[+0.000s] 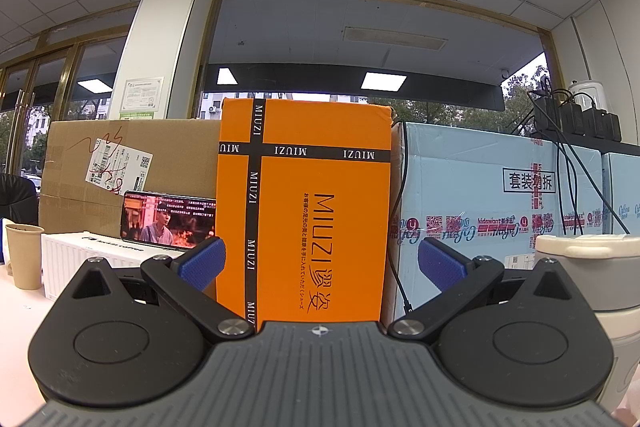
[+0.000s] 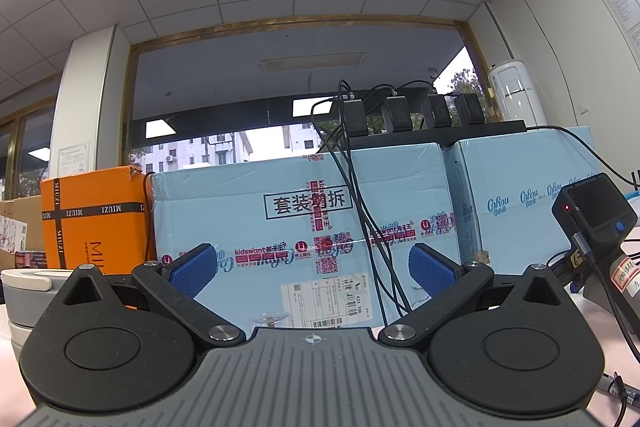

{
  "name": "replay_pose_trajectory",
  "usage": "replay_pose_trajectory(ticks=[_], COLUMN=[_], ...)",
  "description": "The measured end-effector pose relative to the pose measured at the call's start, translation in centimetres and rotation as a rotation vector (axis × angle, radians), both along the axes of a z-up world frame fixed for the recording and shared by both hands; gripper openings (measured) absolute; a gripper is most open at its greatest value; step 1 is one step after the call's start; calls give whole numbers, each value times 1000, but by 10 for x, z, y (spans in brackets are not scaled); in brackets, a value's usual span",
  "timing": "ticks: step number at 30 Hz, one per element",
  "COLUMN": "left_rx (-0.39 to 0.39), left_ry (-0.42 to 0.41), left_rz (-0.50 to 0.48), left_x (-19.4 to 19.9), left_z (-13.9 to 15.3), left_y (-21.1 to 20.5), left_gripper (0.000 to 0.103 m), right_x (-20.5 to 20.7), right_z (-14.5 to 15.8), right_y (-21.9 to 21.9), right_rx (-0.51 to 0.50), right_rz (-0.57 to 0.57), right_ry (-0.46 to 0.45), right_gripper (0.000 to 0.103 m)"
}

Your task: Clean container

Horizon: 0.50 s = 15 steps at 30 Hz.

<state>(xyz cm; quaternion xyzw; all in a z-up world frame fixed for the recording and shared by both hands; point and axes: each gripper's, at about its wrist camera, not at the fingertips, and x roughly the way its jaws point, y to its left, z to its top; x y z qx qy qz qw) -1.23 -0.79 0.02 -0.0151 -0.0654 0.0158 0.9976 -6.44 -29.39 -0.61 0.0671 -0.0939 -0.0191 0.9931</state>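
Left claw (image 1: 320,259): holding released, blue pads (image 1: 202,263) spread wide, gripping nothing, facing the orange box (image 1: 316,195) standing upright straight ahead. Container (image 1: 588,275): sitting at the far right edge of the left wrist view, cream lid over grey stacked body, apart from the claw. Leaning against the brown carton (image 1: 132,163) at left: phone (image 1: 170,221) showing video. Standing at the far left: paper cup (image 1: 24,255).

Right claw (image 2: 312,267): holding released, pads (image 2: 434,269) spread, grasping nothing, facing the light blue carton (image 2: 304,227). Same container (image 2: 28,291) showing at the left edge of the right wrist view, beside the claw's left linkage. Resting on the table at right: black device (image 2: 596,219) with cable attached.
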Motion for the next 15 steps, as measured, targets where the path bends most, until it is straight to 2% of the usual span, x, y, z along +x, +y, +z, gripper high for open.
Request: replay_pose_trajectory(ticks=[15], left_rx=[-1], left_ry=[-2], left_rz=[-1], left_x=[-1], left_z=[0], left_y=[2], left_gripper=[103], right_x=[0], right_z=[0], right_y=[-1], right_rx=[1], right_rz=[0], right_ry=[0], right_gripper=[103])
